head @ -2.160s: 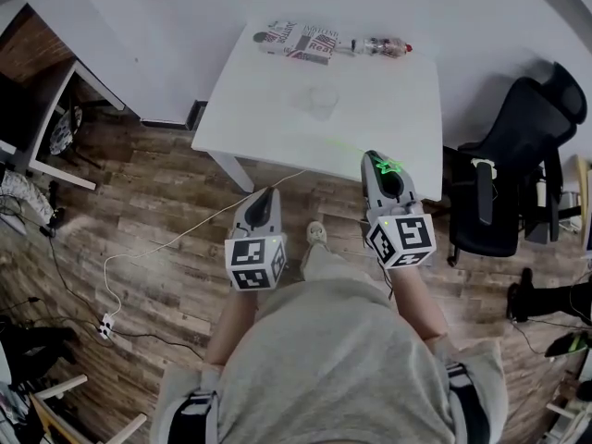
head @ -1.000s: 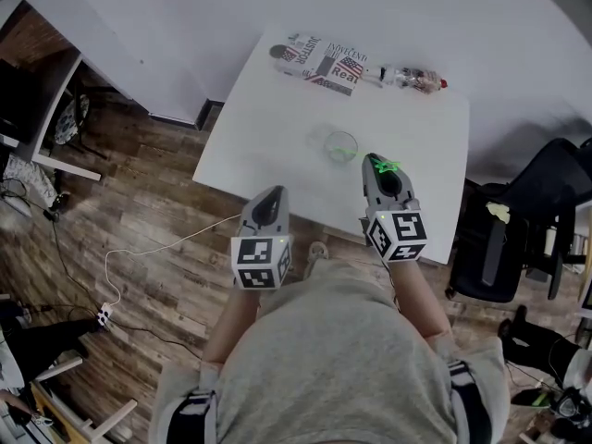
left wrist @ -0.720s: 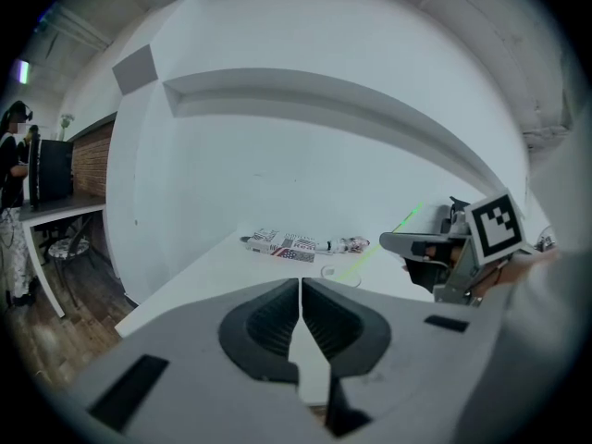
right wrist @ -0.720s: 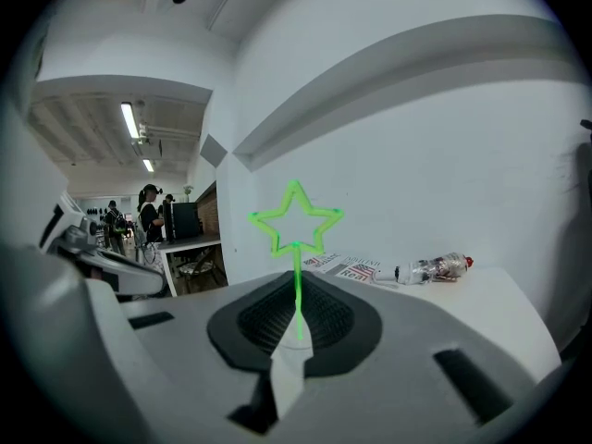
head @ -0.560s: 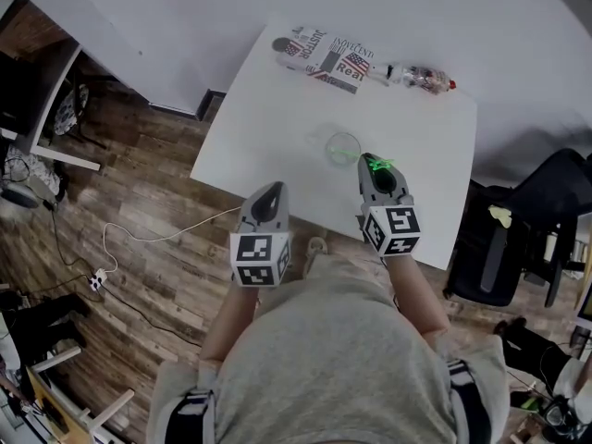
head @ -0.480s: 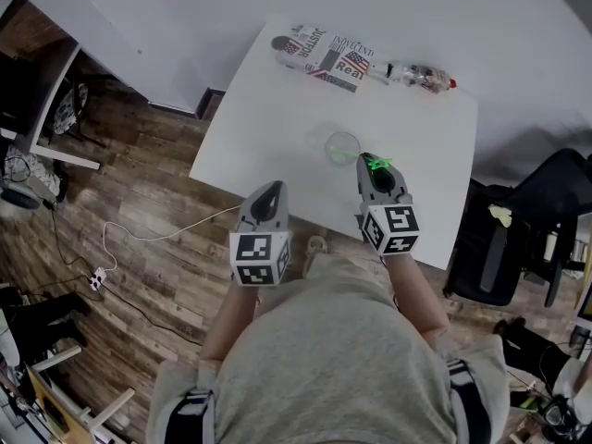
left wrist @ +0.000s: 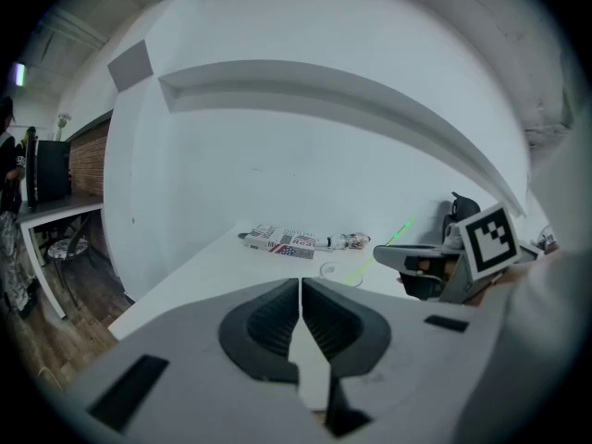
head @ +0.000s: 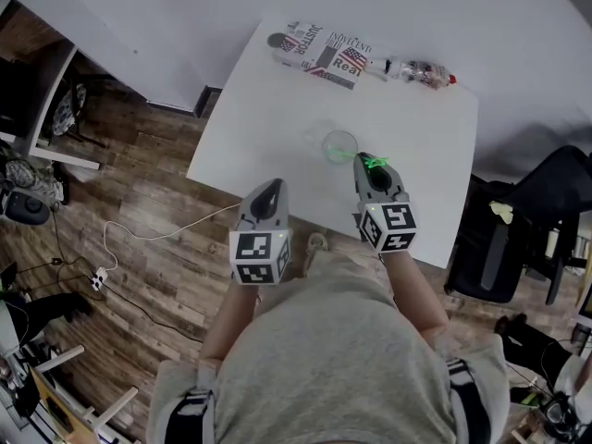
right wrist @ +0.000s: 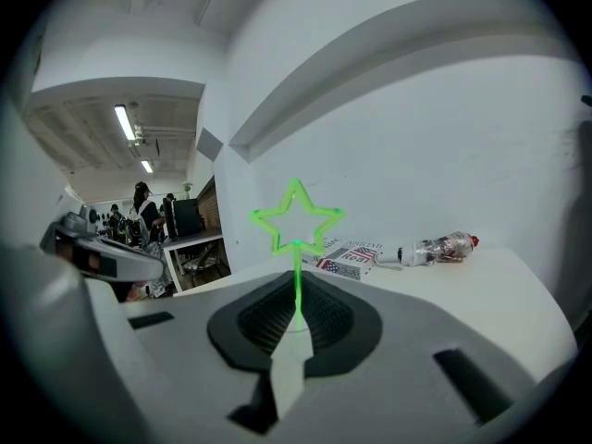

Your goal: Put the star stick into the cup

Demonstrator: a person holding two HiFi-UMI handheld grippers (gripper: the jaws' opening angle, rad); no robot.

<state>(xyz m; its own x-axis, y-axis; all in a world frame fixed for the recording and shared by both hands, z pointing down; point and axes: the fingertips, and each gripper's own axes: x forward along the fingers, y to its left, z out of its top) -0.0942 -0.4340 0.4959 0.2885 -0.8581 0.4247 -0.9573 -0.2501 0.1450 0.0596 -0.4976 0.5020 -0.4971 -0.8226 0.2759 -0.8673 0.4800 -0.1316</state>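
Green star stick (right wrist: 298, 218): one, its stem clamped between the fingers (right wrist: 326, 317) of the right gripper (right wrist: 298, 283); the star outline stands upright above them.
Star stick, place: held over the near part of the worktop (head: 268, 109), just beside the cup (head: 339, 145); in the left gripper view a thin green line is seen slanting down from the right gripper towards the cup.
Cup: one, clear, upright near the middle of the worktop.
Grippers: two; the left gripper (left wrist: 300, 287) is held at the worktop's near edge with its fingers together and nothing between them.
Worktop: one, white, set against a white wall.
Other things on the worktop: one printed carton (head: 324, 52) and one bottle (head: 421, 69), lying end to end along the far edge, well apart from the cup.
Surroundings: one black office chair (head: 518, 239) to the right; one white cable (head: 148, 243) trailing over the wooden floor (head: 139, 183) to the left.
In the way: nothing lies between the right gripper and the cup.
Hidden or unclear: the stem's lower part is covered by the right gripper's fingers in its own view; whether the stick's lower end is touching the cup or already inside it cannot be told; the carton's print is too small to be read in full.
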